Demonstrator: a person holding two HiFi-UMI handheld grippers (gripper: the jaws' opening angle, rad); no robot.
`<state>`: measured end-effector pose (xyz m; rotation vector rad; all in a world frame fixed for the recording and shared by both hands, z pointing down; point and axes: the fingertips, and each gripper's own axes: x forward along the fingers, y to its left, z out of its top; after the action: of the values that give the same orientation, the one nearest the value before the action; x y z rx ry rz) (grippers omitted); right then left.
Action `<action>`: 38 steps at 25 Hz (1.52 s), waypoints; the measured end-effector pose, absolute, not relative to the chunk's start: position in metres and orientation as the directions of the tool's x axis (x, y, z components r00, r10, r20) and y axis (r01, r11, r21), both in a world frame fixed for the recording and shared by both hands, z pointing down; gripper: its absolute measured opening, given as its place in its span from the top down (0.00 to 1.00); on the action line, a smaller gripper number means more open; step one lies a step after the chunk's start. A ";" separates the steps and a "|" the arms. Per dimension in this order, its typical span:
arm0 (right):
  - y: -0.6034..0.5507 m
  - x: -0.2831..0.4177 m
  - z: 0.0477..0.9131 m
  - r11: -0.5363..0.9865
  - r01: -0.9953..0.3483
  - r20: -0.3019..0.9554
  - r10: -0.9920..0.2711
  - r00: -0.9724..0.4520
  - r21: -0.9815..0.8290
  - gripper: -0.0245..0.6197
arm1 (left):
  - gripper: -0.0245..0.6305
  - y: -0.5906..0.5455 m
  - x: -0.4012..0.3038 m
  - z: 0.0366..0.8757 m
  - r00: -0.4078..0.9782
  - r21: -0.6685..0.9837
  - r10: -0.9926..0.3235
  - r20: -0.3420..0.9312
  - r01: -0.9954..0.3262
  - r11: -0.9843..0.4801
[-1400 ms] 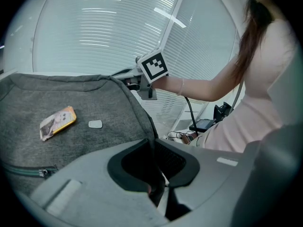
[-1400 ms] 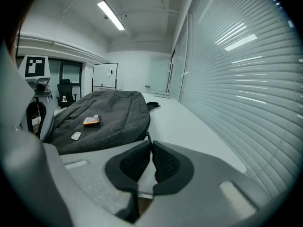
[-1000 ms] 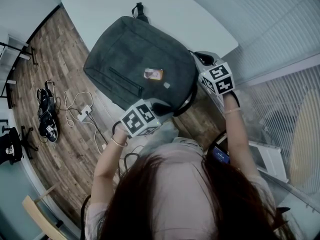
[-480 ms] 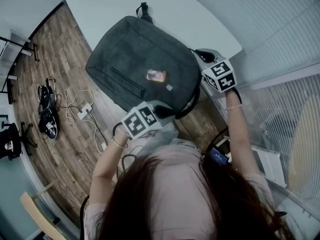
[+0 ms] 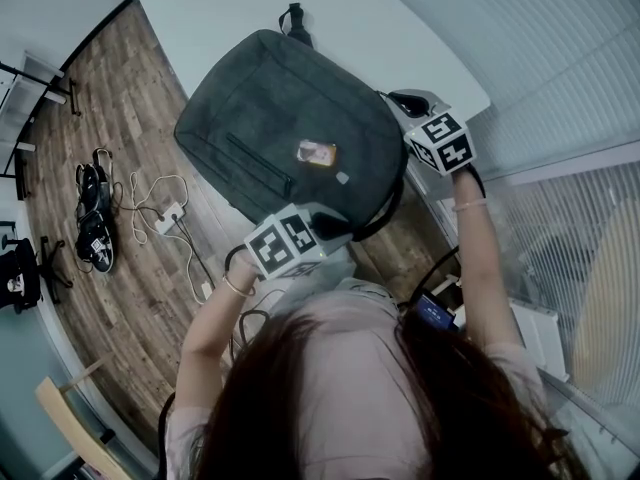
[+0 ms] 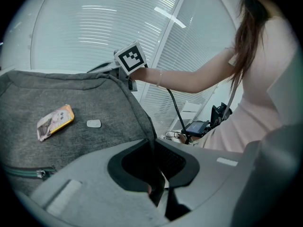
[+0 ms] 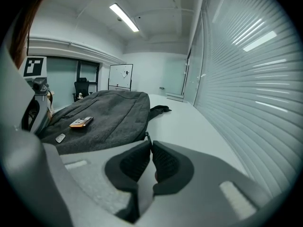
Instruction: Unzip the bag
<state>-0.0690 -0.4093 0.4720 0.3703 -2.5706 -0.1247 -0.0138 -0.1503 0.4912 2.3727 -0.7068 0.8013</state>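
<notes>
White table (image 5: 240,8) holds the bag (image 5: 280,118): left claw (image 6: 152,145) clamps its edge, right claw (image 7: 150,143) seemingly pinches its zipper (image 7: 147,135).

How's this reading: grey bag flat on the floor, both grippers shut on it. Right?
Not the floor. The grey bag lies flat on the white table, as the head view shows. The rest holds: the left gripper and right gripper are both shut on it.

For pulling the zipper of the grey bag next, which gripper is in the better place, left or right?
Right. The right gripper is shut on what looks like the zipper pull at the side of the bag, while the left gripper pinches its near edge and can steady it.
</notes>
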 end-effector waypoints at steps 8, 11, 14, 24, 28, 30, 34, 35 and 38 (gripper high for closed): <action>-0.418 -0.085 0.473 0.967 -0.198 0.506 -0.254 -0.824 0.163 0.93 | 0.89 -0.151 -0.014 0.493 0.686 0.312 -0.298 0.663 -0.616 -0.723; -0.419 -0.090 0.471 0.970 -0.182 0.512 -0.241 -0.824 0.162 0.93 | 0.89 -0.152 -0.014 0.491 0.685 0.304 -0.304 0.662 -0.616 -0.727; -0.420 -0.095 0.471 0.973 -0.163 0.522 -0.227 -0.822 0.166 0.93 | 0.89 -0.151 -0.014 0.491 0.688 0.310 -0.298 0.662 -0.613 -0.727; -0.427 -0.112 0.472 0.981 -0.114 0.544 -0.182 -0.819 0.156 0.93 | 0.89 -0.152 -0.014 0.491 0.693 0.314 -0.295 0.658 -0.608 -0.729; -0.430 -0.121 0.473 0.983 -0.086 0.558 -0.164 -0.814 0.162 0.93 | 0.89 -0.153 -0.014 0.494 0.694 0.311 -0.299 0.655 -0.608 -0.731; -0.429 -0.124 0.471 0.983 -0.079 0.562 -0.159 -0.812 0.164 0.93 | 0.89 -0.152 -0.013 0.491 0.695 0.311 -0.298 0.654 -0.607 -0.731; -0.430 -0.128 0.471 0.985 -0.067 0.570 -0.148 -0.809 0.160 0.93 | 0.89 -0.152 -0.013 0.490 0.696 0.312 -0.299 0.652 -0.606 -0.732; -0.431 -0.129 0.473 0.986 -0.063 0.572 -0.143 -0.808 0.156 0.93 | 0.89 -0.153 -0.014 0.491 0.697 0.313 -0.299 0.651 -0.606 -0.731; -0.432 -0.133 0.475 0.988 -0.052 0.578 -0.128 -0.806 0.146 0.93 | 0.89 -0.153 -0.014 0.493 0.699 0.317 -0.297 0.651 -0.606 -0.730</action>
<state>-0.1329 -0.4324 0.4747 0.1256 -2.5073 -0.1621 -0.0140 -0.1535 0.4929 2.3863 -0.6912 0.7892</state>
